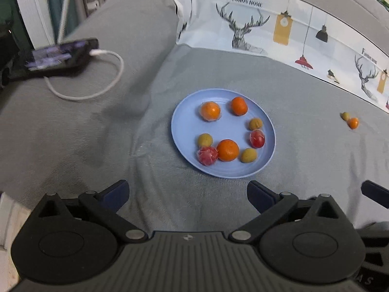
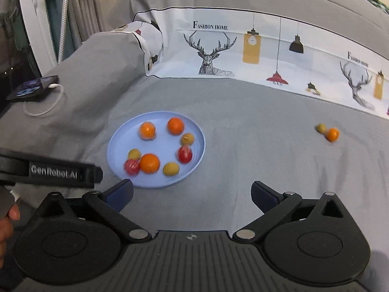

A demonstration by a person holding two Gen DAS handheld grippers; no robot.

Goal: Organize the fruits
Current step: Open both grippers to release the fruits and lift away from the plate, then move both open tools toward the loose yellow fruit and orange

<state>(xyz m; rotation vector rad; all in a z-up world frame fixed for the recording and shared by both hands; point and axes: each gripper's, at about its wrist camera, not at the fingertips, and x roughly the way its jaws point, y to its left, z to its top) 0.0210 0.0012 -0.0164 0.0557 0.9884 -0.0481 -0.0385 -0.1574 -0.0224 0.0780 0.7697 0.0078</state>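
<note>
A light blue plate (image 1: 187, 131) (image 2: 116, 146) lies on a grey bed sheet and holds several small fruits: oranges (image 1: 227, 150) (image 2: 149, 163), red wrapped ones (image 1: 207, 155) (image 2: 184, 155) and yellow-green ones (image 1: 248, 155) (image 2: 171, 169). Off the plate to the right lie a small orange (image 1: 353, 123) (image 2: 332, 134) and a yellow-green fruit (image 1: 345, 115) (image 2: 321, 128), touching. My left gripper (image 1: 187, 193) is open and empty, just short of the plate. My right gripper (image 2: 192, 193) is open and empty, right of the plate's near edge.
A phone (image 1: 60, 54) (image 2: 34, 87) with a white charging cable (image 1: 109, 82) lies on the raised grey bedding at far left. A white patterned quilt band (image 1: 279, 31) (image 2: 243, 48) runs along the back. The left gripper's body (image 2: 53, 171) shows at left in the right wrist view.
</note>
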